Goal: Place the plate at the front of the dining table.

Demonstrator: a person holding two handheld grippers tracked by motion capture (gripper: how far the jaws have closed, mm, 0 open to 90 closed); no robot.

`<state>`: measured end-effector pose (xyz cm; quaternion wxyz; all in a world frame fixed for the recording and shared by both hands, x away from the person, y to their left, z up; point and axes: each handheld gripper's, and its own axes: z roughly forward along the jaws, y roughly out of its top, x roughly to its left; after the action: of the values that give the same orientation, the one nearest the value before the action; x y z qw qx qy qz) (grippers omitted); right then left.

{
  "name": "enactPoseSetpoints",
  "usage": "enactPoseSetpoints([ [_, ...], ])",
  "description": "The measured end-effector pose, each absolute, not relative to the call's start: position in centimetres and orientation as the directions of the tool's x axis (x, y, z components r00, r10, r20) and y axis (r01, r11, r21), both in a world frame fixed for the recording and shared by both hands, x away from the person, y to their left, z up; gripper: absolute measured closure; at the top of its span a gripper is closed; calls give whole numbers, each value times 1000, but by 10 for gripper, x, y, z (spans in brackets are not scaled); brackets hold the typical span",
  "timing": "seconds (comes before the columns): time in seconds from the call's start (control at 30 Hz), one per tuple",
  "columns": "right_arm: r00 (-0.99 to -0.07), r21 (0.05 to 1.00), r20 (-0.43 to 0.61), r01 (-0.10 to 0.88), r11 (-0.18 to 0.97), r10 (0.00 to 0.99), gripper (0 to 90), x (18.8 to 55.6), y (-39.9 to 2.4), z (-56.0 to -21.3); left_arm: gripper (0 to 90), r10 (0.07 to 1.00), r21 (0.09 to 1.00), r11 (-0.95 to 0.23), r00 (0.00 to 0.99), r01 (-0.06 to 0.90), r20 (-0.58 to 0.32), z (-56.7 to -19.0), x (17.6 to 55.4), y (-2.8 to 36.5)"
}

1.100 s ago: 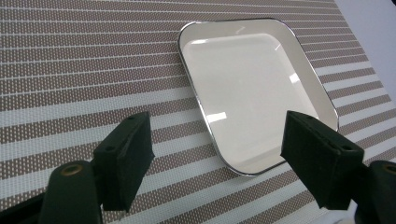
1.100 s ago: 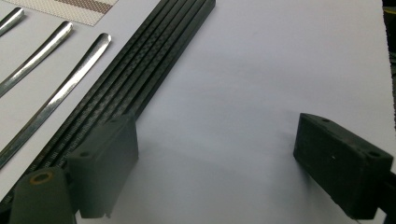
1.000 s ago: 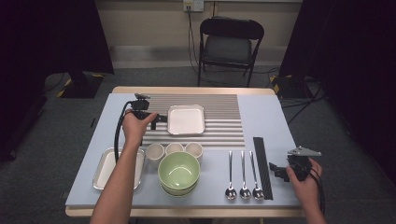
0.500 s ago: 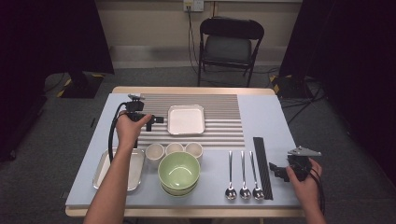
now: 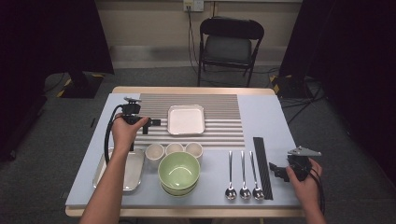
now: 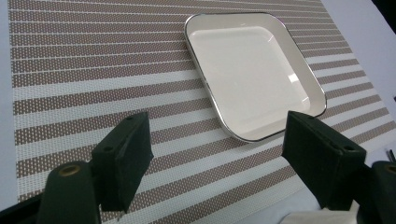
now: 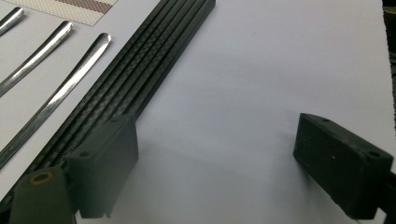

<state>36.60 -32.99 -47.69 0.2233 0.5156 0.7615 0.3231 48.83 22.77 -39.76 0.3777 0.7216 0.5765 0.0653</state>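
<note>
Left hand-held gripper [image 5: 150, 122] spread wide, holding nothing, just left of the empty white square plate [image 5: 186, 119] on the striped placemat [image 5: 219, 112]. Right hand-held gripper [image 5: 276, 169] also spread, empty, beside the black chopsticks [image 5: 261, 163]. Green bowls [image 5: 179, 171] stacked, top one empty.

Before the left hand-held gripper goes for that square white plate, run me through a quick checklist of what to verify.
1. Left hand-held gripper jaws open: ok, they stand wide apart with nothing between them.
2. Square white plate unobstructed: ok, it lies flat on the striped placemat with nothing on it.
3. Jaws lined up on the plate's near rim: cannot tell, the plate sits ahead, towards the right-hand jaw.
4. Three small cups clear of the path: ok, they stand nearer the person than the plate.
5. Right hand-held gripper out of the way: ok, open over bare table beside the black chopsticks.
</note>
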Motion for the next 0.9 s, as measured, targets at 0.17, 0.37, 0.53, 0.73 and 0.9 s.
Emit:
enactPoseSetpoints([
  [0.17, -369, 722, -7, 641, 260, 930, 128, 366, -330, -477, 236, 879, 624, -48, 330, 780, -345, -398, 485, 230],
  [0.37, -368, 722, -7, 641, 259, 930, 128, 366, -330, -477, 236, 878, 619, -39, 323, 785, -354, -401, 480, 234],
  [0.53, -369, 722, -7, 641, 260, 930, 128, 366, -330, -477, 236, 878, 618, -42, 325, 785, -352, -401, 477, 237],
  [0.73, -369, 722, -7, 641, 260, 930, 128, 366, -330, -477, 236, 873, 623, -45, 334, 781, -355, -402, 473, 238],
  [0.9, -369, 722, -8, 641, 260, 930, 128, 366, -330, -477, 236, 870, 622, -45, 336, 782, -359, -402, 469, 241],
])
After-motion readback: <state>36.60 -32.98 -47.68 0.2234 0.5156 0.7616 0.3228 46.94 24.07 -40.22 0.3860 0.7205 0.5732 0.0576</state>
